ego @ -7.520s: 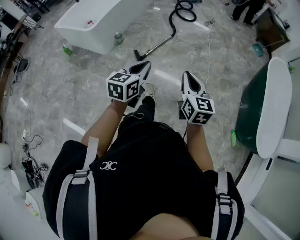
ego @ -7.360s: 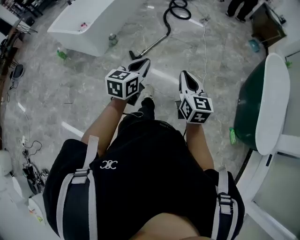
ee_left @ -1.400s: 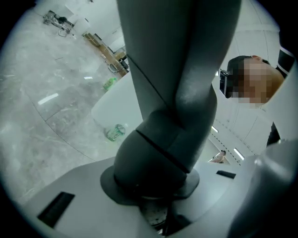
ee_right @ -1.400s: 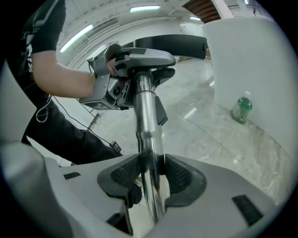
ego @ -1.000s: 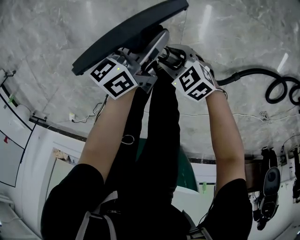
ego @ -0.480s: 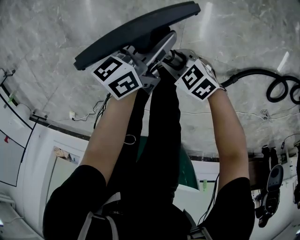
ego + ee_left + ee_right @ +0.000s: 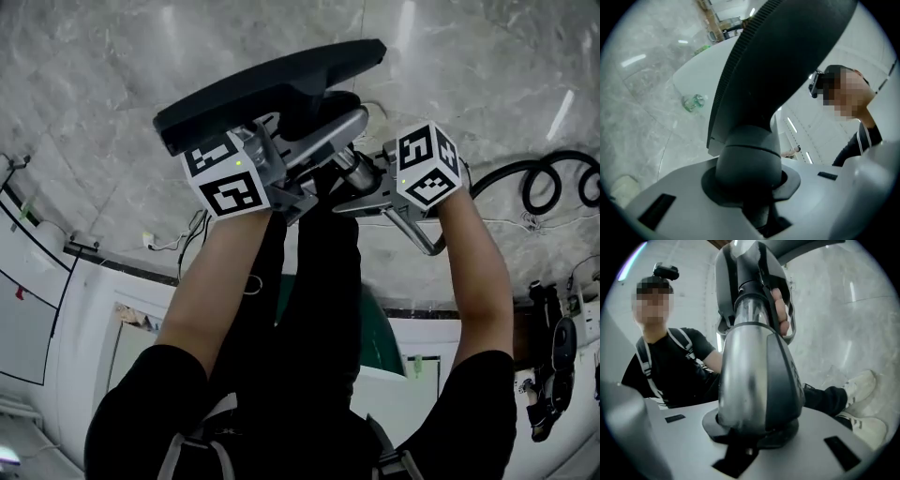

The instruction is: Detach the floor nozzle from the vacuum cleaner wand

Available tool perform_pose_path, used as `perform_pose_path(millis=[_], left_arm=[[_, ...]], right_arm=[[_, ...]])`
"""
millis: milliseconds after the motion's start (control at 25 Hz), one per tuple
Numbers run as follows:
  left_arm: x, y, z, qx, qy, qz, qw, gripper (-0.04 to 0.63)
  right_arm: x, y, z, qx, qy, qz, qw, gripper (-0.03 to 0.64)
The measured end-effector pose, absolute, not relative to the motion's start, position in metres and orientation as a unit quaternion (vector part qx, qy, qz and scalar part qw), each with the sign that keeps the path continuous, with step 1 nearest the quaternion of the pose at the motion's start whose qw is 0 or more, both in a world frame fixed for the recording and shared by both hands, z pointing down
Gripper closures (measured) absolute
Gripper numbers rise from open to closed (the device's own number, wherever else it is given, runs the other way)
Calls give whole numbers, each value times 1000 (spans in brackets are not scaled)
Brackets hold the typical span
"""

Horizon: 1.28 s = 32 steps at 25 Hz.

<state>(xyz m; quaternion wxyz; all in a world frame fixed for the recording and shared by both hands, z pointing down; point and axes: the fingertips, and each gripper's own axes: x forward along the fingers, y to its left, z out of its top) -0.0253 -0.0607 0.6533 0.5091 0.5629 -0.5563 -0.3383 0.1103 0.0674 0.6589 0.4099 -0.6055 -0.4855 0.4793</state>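
the floor nozzle [image 7: 272,82] was held up off the marble floor [image 7: 103,66], its neck clamped in the left gripper's [image 7: 314,141] fingers. just beside it, the right gripper's [image 7: 364,186] fingers, which had just been closing, gripped the silver wand [image 7: 743,380].

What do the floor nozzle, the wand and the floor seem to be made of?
The floor nozzle looks like matt dark grey plastic: dull, moulded, with a ribbed edge. The wand seems to be metal, silver with soft reflections. The floor looks like polished grey marble or marble-look tile: veins and light glare.
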Motion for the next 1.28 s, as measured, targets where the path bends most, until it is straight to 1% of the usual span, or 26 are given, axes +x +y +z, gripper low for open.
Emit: perform_pose_path(millis=[80, 160, 280, 360, 400, 440, 480, 640, 720, 800, 840, 920, 1000, 1040, 1080, 1120, 1160, 1200, 1240, 1280], left_arm=[[-27, -55, 668, 544, -552, -340, 533, 494], [-30, -50, 677, 537, -563, -318, 542, 495], [-34, -47, 680, 538, -585, -280, 538, 495], [-34, -48, 675, 546, -598, -259, 527, 494], [-35, -50, 672, 552, -603, -249, 519, 494], [-36, -51, 669, 557, -605, -241, 516, 494], [-36, -51, 669, 557, -605, -236, 518, 494], [-30, -38, 665, 558, -581, -253, 536, 495], [-27, -36, 653, 580, -557, -276, 527, 495], [-24, -40, 649, 596, -546, -279, 518, 495], [-24, -42, 651, 595, -551, -275, 517, 495], [-30, -46, 659, 581, -576, -258, 515, 497], [-39, -49, 665, 566, -603, -243, 508, 497], [-41, -48, 667, 559, -611, -241, 506, 496], [-41, -46, 669, 556, -612, -240, 509, 496], [-41, -41, 669, 559, -607, -240, 512, 497], [-47, -34, 663, 567, -603, -245, 505, 497], [-66, -23, 650, 573, -608, -266, 481, 497], [-104, -7, 629, 570, -627, -302, 437, 497], [-152, 9, 605, 558, -652, -336, 388, 497]], right_arm=[[106, 75, 677, -559, -532, 456, 444, 526], [100, 80, 704, -493, -612, 386, 484, 526], [89, 63, 744, -334, -739, 216, 544, 528], [83, 41, 763, -211, -799, 98, 555, 551], [79, 35, 767, -178, -813, 69, 550, 554], [78, 36, 767, -179, -817, 68, 544, 555], [81, 42, 764, -214, -809, 94, 539, 557], [110, 83, 720, -460, -676, 292, 496, 555], [120, 92, 696, -523, -614, 357, 470, 557], [120, 90, 696, -517, -621, 354, 471, 557], [116, 86, 706, -484, -653, 324, 484, 558], [101, 68, 738, -357, -749, 211, 516, 560], [84, 38, 767, -214, -819, 73, 527, 560], [80, 28, 774, -178, -831, 30, 527, 560], [79, 28, 775, -180, -831, 21, 527, 560], [81, 39, 772, -220, -820, 47, 525, 560], [89, 56, 766, -288, -798, 99, 521, 560], [105, 73, 760, -363, -760, 161, 514, 560], [130, 83, 756, -421, -715, 213, 515, 560], [162, 85, 756, -449, -677, 244, 530, 561]])
